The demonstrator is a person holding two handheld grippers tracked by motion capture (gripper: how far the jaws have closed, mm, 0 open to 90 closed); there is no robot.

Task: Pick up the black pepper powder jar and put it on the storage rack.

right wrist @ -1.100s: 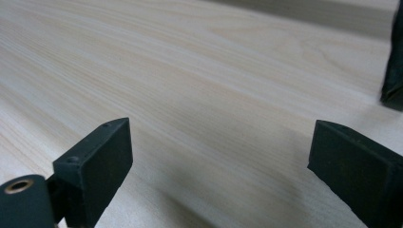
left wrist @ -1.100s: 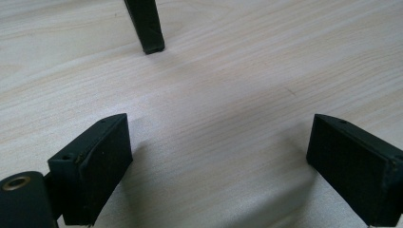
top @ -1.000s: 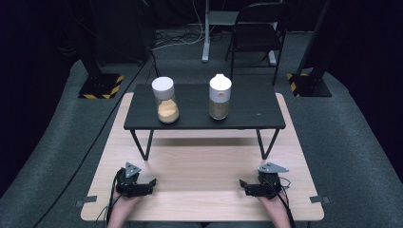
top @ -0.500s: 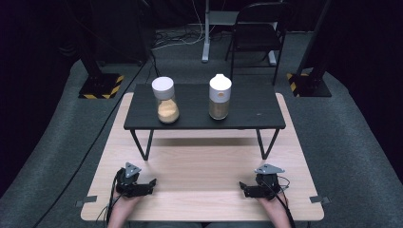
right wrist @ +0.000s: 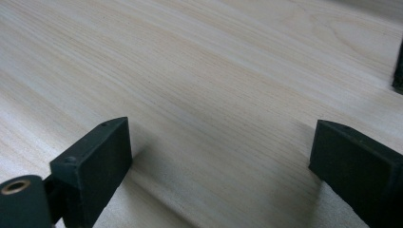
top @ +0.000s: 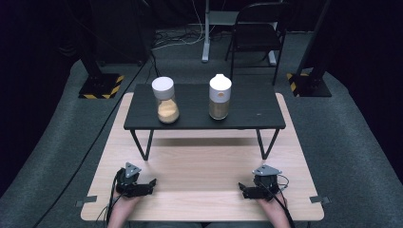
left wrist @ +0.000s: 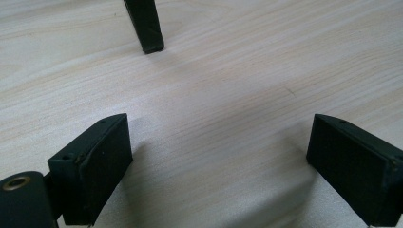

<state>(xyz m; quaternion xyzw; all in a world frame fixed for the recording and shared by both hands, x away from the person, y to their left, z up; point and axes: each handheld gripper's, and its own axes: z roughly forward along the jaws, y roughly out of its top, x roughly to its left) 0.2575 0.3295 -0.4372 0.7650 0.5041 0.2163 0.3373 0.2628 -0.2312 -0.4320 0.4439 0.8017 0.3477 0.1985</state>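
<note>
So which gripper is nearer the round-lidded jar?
Left. The left gripper sits almost straight in front of the round-lidded jar; the right gripper is farther across the table.

I find no legible text, label, brand or number anywhere on my screens. The two jars (top: 166,100) (top: 220,97) on the black shelf (top: 247,111) carry no readable print. The only sign-like markings are yellow-and-black hazard stripes on the stand bases (top: 100,87) (top: 309,85) on the floor, which bear no words. The gripper views show bare wood grain on the table (left wrist: 228,95) with nothing written on it.
</note>
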